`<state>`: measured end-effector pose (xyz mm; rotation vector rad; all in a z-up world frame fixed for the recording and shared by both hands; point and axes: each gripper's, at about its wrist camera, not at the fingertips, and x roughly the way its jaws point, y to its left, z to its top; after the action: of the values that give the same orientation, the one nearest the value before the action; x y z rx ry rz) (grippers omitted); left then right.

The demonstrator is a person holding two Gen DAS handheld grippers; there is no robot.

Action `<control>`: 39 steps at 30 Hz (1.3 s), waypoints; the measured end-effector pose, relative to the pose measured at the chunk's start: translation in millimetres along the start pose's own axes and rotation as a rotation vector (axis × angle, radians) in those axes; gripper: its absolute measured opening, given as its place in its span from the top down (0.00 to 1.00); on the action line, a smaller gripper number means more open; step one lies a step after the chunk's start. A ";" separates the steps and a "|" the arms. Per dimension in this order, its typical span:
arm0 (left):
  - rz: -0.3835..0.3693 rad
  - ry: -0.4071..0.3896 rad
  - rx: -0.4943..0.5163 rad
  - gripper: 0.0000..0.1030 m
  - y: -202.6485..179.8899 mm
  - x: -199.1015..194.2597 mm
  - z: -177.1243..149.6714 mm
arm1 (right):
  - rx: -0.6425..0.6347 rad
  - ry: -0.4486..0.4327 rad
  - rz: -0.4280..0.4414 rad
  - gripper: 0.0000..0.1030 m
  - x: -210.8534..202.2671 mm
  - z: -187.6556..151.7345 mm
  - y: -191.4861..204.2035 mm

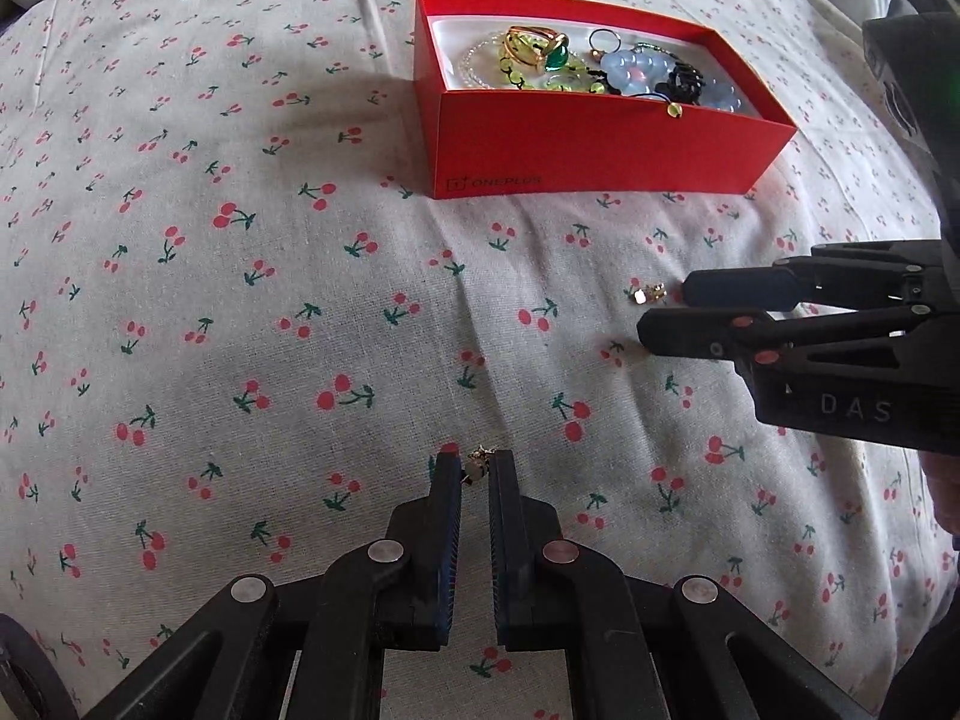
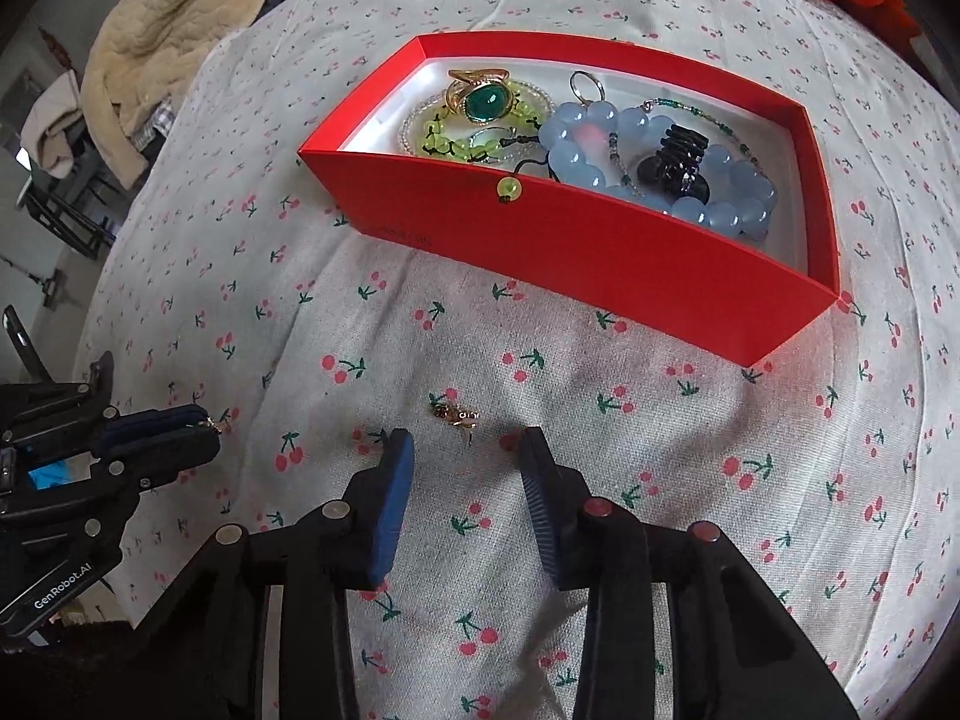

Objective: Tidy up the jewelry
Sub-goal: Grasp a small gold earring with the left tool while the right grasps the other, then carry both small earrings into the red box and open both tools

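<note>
Small gold earring (image 2: 456,415) lies on the cherry-print sheet (image 2: 660,480), just ahead of the right gripper (image 2: 467,450), fingers spread either side, not touching it. Left gripper (image 1: 475,471) fingers pressed together, pinching another tiny gold piece (image 1: 477,468) at the tips. Red box (image 2: 576,258) beyond holds a green-stone ring (image 2: 483,97), blue bead bracelet (image 2: 600,138), green beads (image 2: 447,141), black clip (image 2: 675,162).

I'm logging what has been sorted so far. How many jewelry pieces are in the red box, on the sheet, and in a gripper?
In the red box: 7, though the overlapping strands make this approximate
Loose on the sheet: 1 gold earring
Held by the left gripper: 1 small gold piece
Total: 9
</note>
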<state>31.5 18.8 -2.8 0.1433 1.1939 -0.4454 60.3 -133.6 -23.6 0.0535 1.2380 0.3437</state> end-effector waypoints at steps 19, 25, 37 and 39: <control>0.001 -0.003 -0.054 0.97 15.0 -3.2 -6.0 | -0.131 -0.007 -0.096 0.90 4.7 8.9 19.5; 0.007 -0.024 -0.072 0.97 11.7 -6.8 0.4 | -0.078 -0.015 -0.074 0.90 -10.2 6.2 9.0; -0.001 -0.125 -0.119 0.97 -0.6 -21.0 34.6 | 0.046 -0.146 -0.010 0.90 -70.2 12.1 -21.3; -0.001 -0.147 -0.120 0.97 -4.4 -23.2 43.7 | 0.072 -0.172 -0.019 0.90 -78.4 15.6 -30.2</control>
<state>60.8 6.0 35.3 0.0061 1.0728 -0.3781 59.6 -182.3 46.6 0.1305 1.0792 0.2723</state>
